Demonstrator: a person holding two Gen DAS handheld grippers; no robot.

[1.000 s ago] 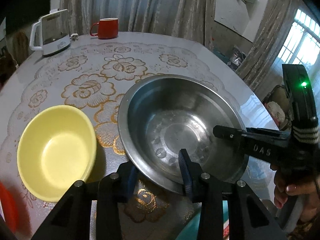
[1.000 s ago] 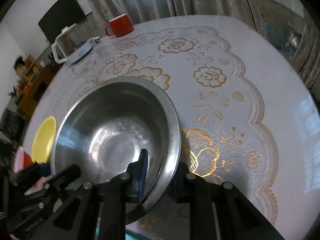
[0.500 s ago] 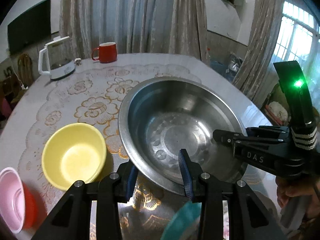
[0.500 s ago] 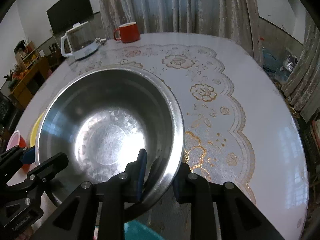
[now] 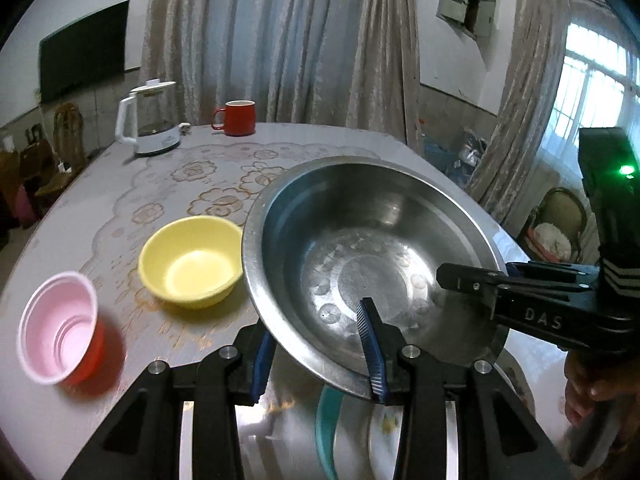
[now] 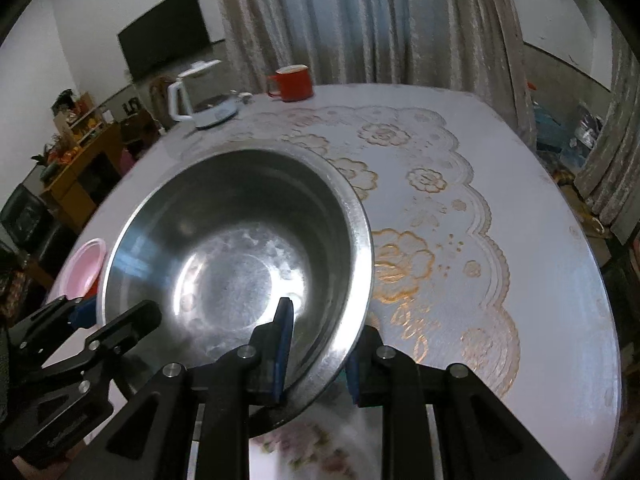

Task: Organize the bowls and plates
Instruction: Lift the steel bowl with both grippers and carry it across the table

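Observation:
A large steel basin is held off the table by both grippers. My left gripper is shut on its near rim, one finger inside and one outside. My right gripper is shut on the basin's rim at the other side; it shows at the right of the left wrist view. A yellow bowl and a pink cup nested in a red one stand on the table to the left. A teal dish and a white plate lie under the basin.
A white kettle and a red mug stand at the table's far edge. The round table carries a gold flower cloth. Curtains, a TV and chairs are around it.
Both grippers have lifted the basin and drawn it back toward me. The pink cup, the teal dish and the white plate have come into view.

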